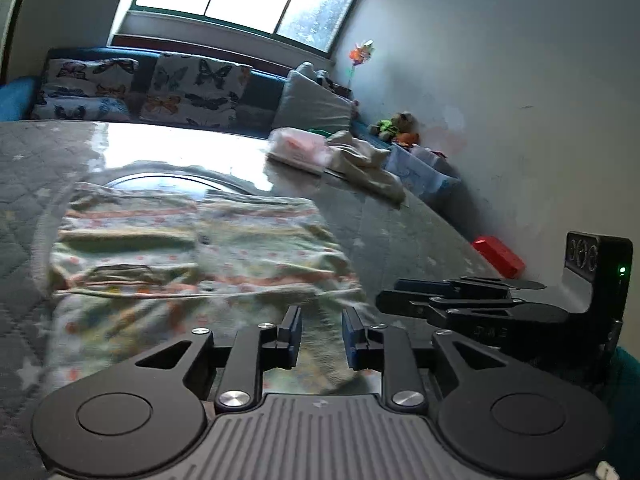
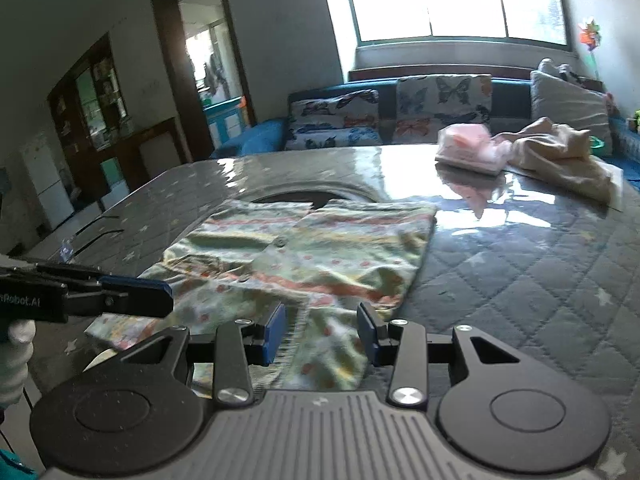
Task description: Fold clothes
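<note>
The patterned shirt (image 2: pixel 304 256) lies spread flat at the table's (image 2: pixel 540 280) near edge. Both left tongs (image 1: pixel 321 334) and right tongs (image 2: pixel 321 330) are apart over its hem, gripping nothing.

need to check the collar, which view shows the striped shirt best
The right wrist view: the striped shirt lies sharp there, its outline and a button clear on the table. In the left wrist view the shirt is blurred.
</note>
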Demonstrator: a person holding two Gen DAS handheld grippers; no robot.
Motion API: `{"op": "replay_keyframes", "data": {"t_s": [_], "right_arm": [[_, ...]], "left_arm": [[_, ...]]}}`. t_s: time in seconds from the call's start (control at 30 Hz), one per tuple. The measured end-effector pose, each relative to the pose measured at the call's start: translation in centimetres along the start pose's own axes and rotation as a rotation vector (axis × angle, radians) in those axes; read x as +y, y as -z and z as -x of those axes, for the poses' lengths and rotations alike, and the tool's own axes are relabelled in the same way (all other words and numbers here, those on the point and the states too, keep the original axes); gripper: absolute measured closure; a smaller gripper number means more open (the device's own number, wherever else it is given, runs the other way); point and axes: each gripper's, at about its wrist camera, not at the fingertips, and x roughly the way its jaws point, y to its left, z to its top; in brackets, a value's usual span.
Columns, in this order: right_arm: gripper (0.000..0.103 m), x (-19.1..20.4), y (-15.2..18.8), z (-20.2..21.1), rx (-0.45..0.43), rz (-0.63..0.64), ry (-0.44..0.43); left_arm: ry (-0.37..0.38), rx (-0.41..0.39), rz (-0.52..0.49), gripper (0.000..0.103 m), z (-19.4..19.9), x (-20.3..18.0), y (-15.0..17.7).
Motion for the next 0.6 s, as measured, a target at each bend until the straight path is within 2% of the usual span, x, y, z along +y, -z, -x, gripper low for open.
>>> {"op": "replay_keyframes", "data": {"t_s": [0.17,0.37,0.6], "right_arm": [[0.063,1.7,0.1,-1.8,0.041,0.036,-0.041],[0.063,2.6,0.8,-3.6,0.108,0.057,-0.059],[0.063,2.9,1.2,-3.8,0.152,0.064,-0.070]], "left_arm": [[-0.132,-0.002,0.057,0.079,1.0,3.8,0.3],[-0.273,0.040,0.125,0.079,2.0,8.4,1.7],[-0.376,0.017,0.140,0.080,4.3,10.6,2.7]]}}
